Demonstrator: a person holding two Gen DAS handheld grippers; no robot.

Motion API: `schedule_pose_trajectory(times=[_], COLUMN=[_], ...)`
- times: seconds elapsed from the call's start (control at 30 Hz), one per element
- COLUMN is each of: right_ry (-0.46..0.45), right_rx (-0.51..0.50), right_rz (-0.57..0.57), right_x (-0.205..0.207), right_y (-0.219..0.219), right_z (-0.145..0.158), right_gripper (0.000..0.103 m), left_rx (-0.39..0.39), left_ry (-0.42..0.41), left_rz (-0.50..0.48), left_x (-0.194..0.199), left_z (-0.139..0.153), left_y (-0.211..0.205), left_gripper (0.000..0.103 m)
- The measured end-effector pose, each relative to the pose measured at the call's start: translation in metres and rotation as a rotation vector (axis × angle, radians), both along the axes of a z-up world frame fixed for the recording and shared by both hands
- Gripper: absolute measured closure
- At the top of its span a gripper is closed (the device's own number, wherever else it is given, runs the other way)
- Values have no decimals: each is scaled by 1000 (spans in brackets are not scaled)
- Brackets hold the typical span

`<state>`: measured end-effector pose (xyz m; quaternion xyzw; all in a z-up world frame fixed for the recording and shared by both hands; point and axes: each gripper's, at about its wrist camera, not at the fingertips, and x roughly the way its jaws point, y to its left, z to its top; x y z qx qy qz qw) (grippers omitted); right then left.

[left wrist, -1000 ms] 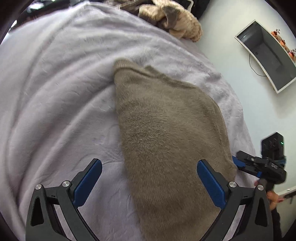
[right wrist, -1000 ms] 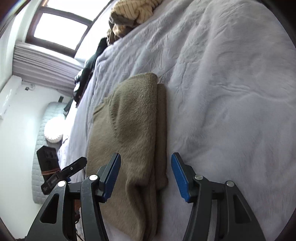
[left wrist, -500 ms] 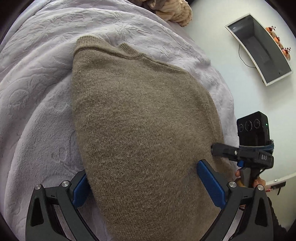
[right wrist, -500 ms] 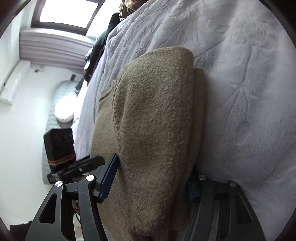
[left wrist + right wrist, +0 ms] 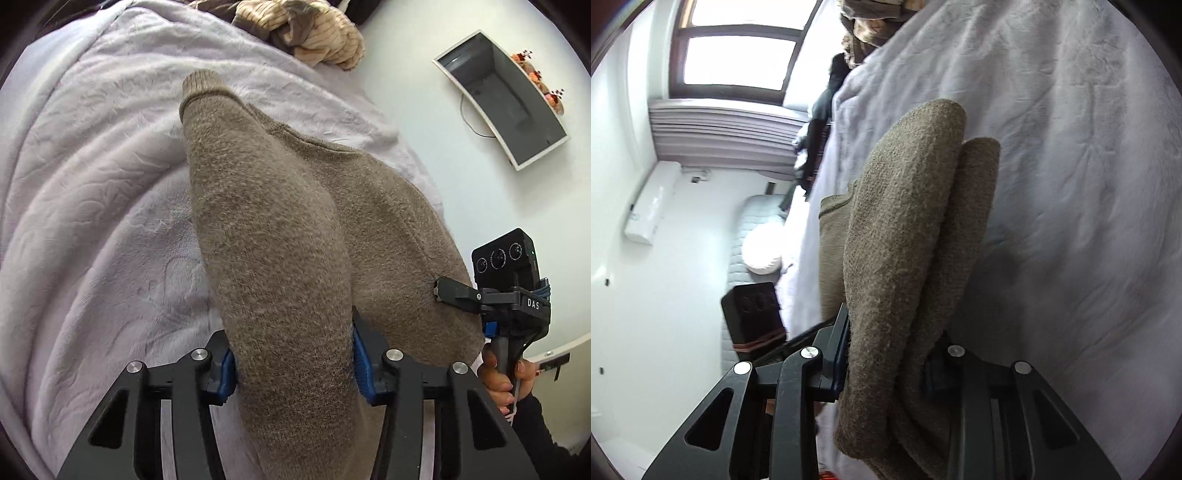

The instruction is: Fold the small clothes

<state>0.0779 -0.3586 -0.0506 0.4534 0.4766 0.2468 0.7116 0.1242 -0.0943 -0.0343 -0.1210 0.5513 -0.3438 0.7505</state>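
Observation:
A brown knitted sweater (image 5: 266, 229) lies folded lengthwise on the pale lilac blanket (image 5: 92, 184) of a bed. My left gripper (image 5: 293, 365) is closing on its near end, and the blue pads press a raised ridge of the knit from both sides. The right gripper's fingertips (image 5: 439, 290) reach the sweater's right edge, held by a person's hand (image 5: 498, 376). In the right wrist view my right gripper (image 5: 886, 365) is closing too, with the stacked layers of the sweater (image 5: 905, 221) squeezed between its pads. The cloth hides most of both pads.
A heap of tan and brown clothes (image 5: 314, 40) sits at the far end of the bed. Dark garments (image 5: 820, 122) hang over the bed's far edge below a window (image 5: 738, 48). A grey screen (image 5: 506, 96) is on the white wall.
Both grippers moved forward onto the sweater's near end and closed on it. The knit, flat before, now bunches into a raised ridge between the jaws.

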Motion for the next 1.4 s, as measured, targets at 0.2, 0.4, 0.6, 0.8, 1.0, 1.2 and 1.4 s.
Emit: schedule_pose_trajectory(times=[0.2,0.4,0.6,0.8,1.0,1.2,1.4], right_ry=[-4,10,29,62,90,66,-8], right_rx=[39,94,163,113,-24,-366,-514], right_rz=[12,36,69,87,48,31,5], right_x=[-27,-56,-77,-72,-68,-69,-88], right_y=[22,57,104,137,136,126,121], right_z=[26,33,25,3,-20,-14,15], right_gripper=[69,69,69,69,68,66,66], left_rx=[8,2,17,40,92,155,320], left_ry=[-26,-19,3,32,75,-50,-239], left_rz=[-5,26,49,93,194,265,322], left_x=[-27,-73,-110,-133,-140,-157,-185], left_z=[32,51,57,34,-9,-4,20], left_y=[21,69,111,135,149,162,165], left_gripper=[52,52,52,52,49,34,34])
